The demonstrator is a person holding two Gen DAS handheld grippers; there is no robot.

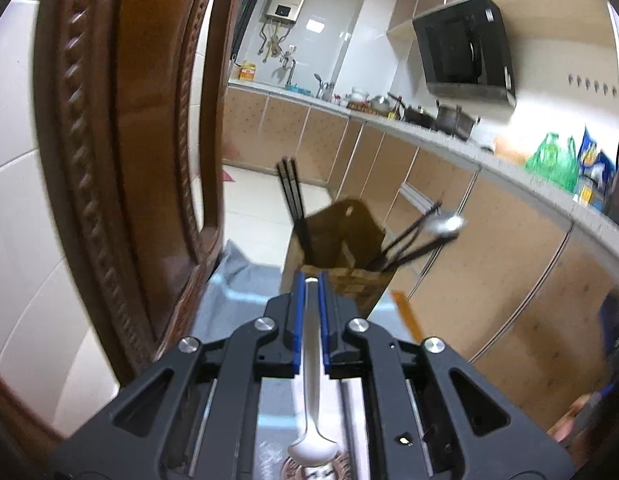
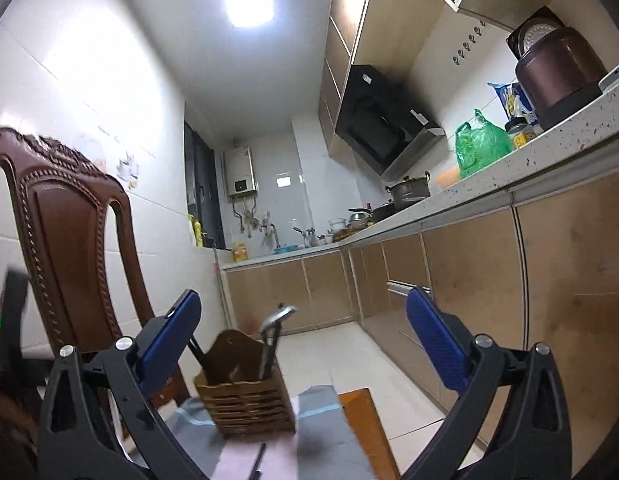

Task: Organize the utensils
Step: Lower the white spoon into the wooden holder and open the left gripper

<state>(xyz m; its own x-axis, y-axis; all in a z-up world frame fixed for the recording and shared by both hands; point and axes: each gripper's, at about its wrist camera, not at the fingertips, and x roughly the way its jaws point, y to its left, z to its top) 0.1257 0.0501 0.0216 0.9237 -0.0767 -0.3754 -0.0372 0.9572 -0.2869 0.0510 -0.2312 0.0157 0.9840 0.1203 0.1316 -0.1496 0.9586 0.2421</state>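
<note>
Only the left wrist view shows the left gripper (image 1: pixel 311 280) pinching a steel spoon (image 1: pixel 312 400) by its handle, bowl hanging back toward the camera. The right wrist view shows the right gripper (image 2: pixel 303 340) spread wide with nothing in it. Both see the brown slatted utensil holder (image 2: pixel 249 408) on the cloth-covered table (image 2: pixel 325 432) beside the carved wooden chair (image 2: pixel 69 240), black chopsticks (image 1: pixel 291 196) and another spoon (image 1: pixel 445 224) sticking out.

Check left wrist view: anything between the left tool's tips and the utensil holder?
Nothing stands between. Beyond the left tool, shut on a spoon, only a short strip of blue-grey cloth shows before the utensil holder.
</note>
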